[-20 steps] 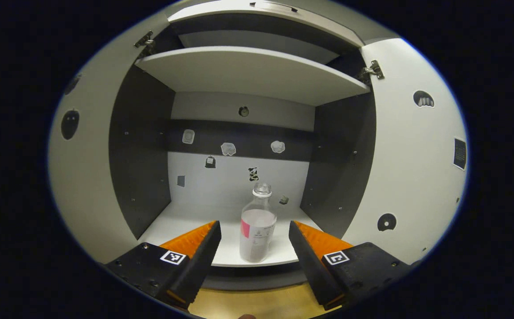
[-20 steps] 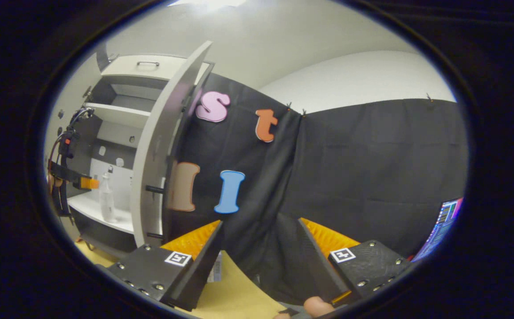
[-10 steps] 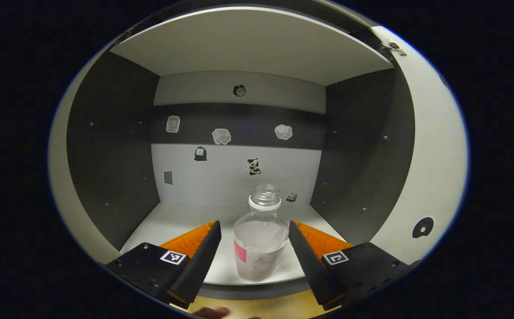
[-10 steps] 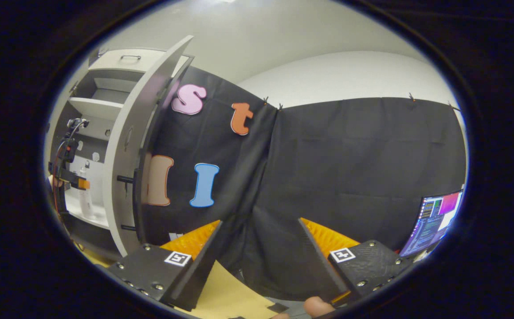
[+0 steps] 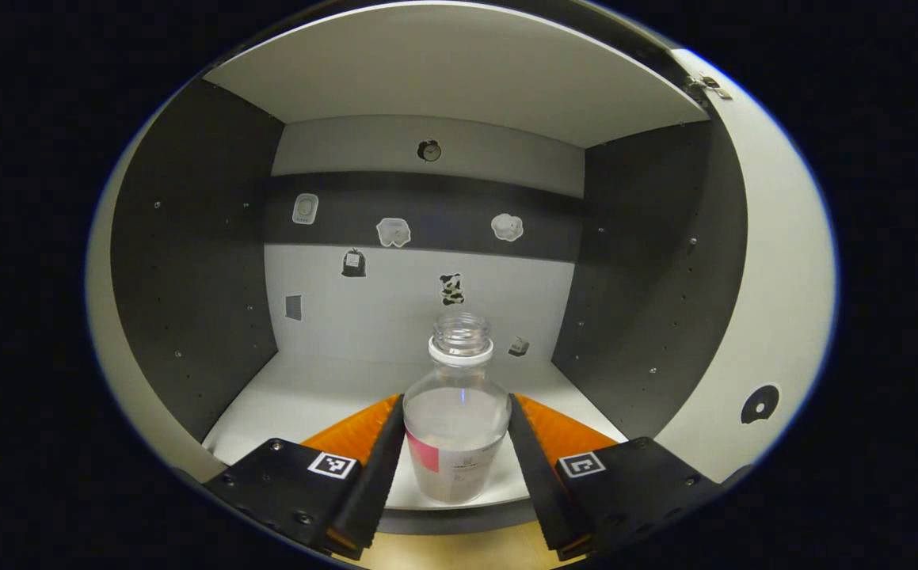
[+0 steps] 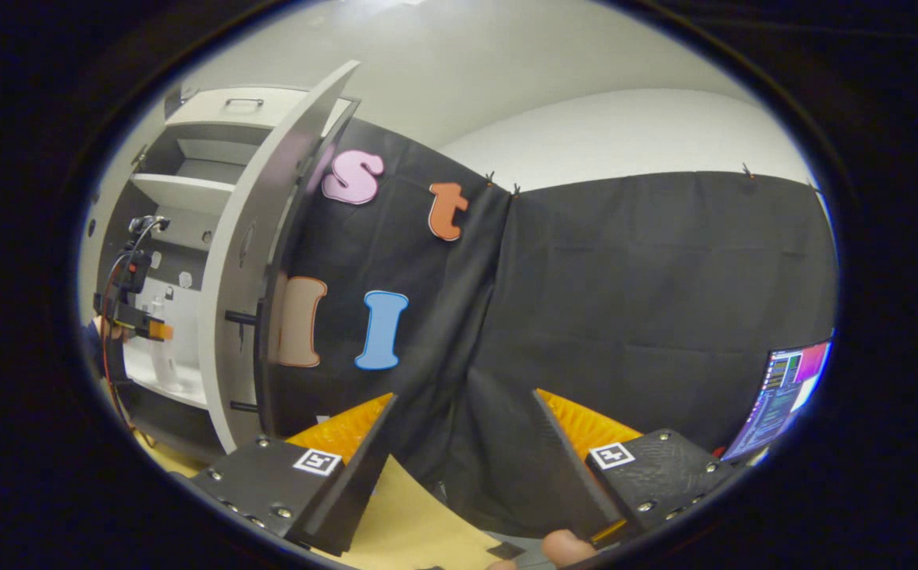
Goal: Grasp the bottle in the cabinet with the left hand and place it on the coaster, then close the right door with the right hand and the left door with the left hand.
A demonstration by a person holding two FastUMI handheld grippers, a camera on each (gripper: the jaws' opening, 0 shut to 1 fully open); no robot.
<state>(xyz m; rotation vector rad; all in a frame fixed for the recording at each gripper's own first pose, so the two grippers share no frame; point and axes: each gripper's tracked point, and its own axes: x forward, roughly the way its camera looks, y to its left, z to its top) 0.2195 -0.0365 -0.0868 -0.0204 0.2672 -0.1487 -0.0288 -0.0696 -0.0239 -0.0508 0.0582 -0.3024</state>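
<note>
A clear capless bottle (image 5: 457, 427) with a white and pink label stands upright near the front edge of the cabinet's lower shelf (image 5: 308, 396). My left gripper (image 5: 455, 399) reaches into the cabinet, and both its fingers press on the bottle's sides. In the right gripper view, the left gripper (image 6: 154, 328) and the bottle (image 6: 165, 360) appear small at the far left, inside the cabinet. My right gripper (image 6: 464, 394) is open with nothing between its fingers, facing the black cloth wall above the yellowish table (image 6: 419, 522).
Both cabinet doors stand open: the right door (image 5: 775, 261) (image 6: 253, 261) and the left door (image 5: 106, 317). An upper shelf (image 5: 459, 71) hangs above the bottle. Small stickers dot the back wall. A lit monitor (image 6: 783, 388) stands at the far right.
My left gripper moved forward into the cabinet until the bottle stood between its fingers, then its fingers came together onto the bottle's sides. The right gripper only shifted its aim slightly.
</note>
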